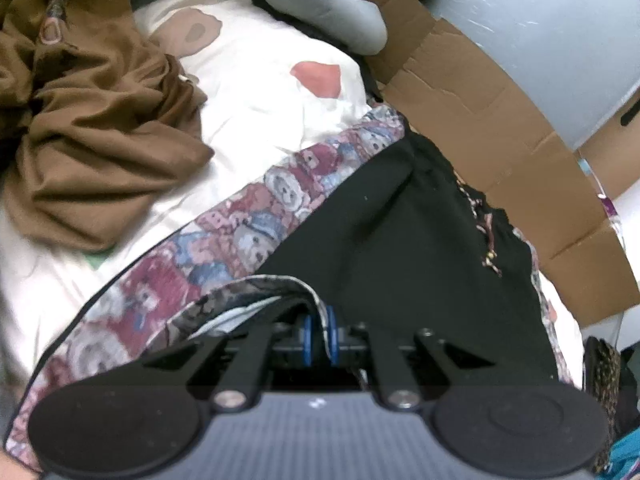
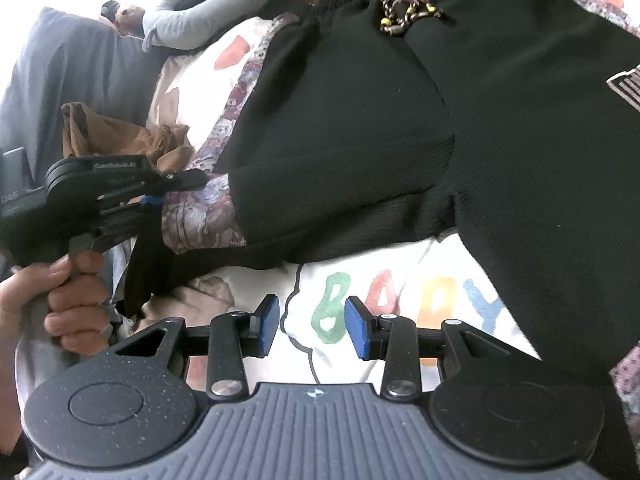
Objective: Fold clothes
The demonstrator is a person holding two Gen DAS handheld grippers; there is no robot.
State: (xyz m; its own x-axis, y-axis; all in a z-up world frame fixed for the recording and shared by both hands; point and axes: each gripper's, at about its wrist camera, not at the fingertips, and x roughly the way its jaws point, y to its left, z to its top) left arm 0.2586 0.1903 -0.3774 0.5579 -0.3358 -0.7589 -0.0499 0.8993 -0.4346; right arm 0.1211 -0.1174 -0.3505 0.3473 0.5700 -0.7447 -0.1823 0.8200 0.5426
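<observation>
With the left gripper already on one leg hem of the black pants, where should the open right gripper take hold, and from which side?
Probably the other leg's hem on the black pants, low at the right in the right wrist view. It is a loose edge lying flat on the white blanket, so the right gripper, open and empty, could slide one finger under it from the blanket side, matching the left gripper.

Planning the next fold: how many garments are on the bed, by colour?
Black: 1, the shorts, patterned hem in the left gripper
Brown: 1, the crumpled garment
Total: 2
The right gripper is open.
</observation>
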